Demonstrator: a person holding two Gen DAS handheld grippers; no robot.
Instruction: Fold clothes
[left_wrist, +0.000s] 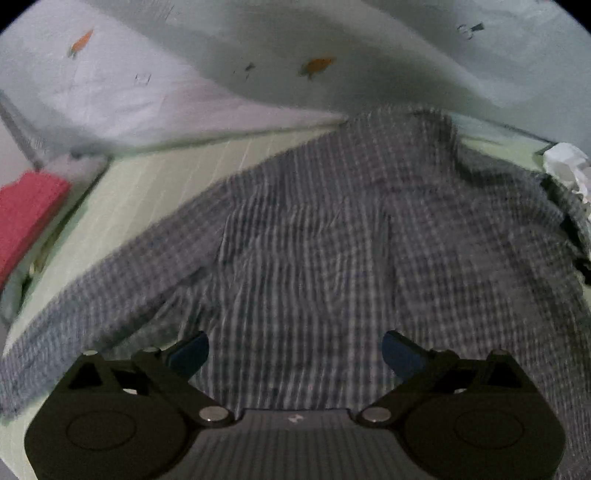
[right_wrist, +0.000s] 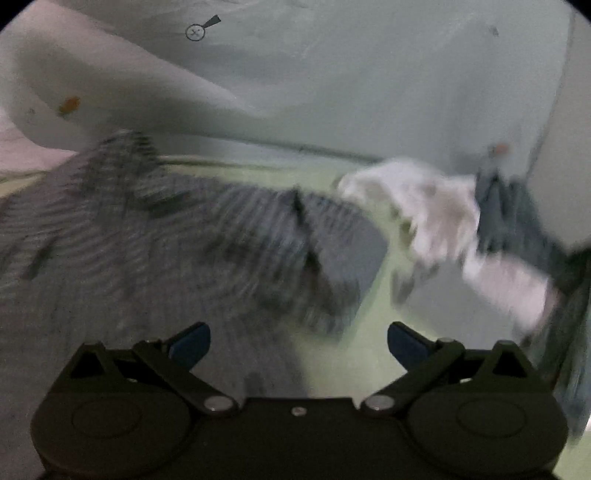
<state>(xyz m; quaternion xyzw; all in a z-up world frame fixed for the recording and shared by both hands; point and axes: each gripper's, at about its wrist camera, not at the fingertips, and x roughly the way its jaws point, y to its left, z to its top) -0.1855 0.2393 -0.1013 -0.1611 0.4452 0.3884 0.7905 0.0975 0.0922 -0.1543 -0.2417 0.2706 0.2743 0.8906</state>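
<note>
A grey checked shirt (left_wrist: 314, 236) lies spread on a pale green striped surface (left_wrist: 147, 192), collar at the far end and one sleeve stretched to the near left. My left gripper (left_wrist: 295, 350) hovers over the shirt's lower part, open, with nothing between its blue fingertips. In the right wrist view the same shirt (right_wrist: 166, 251) appears blurred on the left, its right sleeve bunched near the middle. My right gripper (right_wrist: 299, 341) is open above the shirt's right edge and the green surface (right_wrist: 332, 354), holding nothing.
A white crumpled garment (right_wrist: 436, 218) and a dark bluish-grey garment (right_wrist: 517, 218) lie to the right. A red folded item (left_wrist: 26, 218) sits at the left edge. A light sheet printed with small orange figures (left_wrist: 317, 66) hangs behind.
</note>
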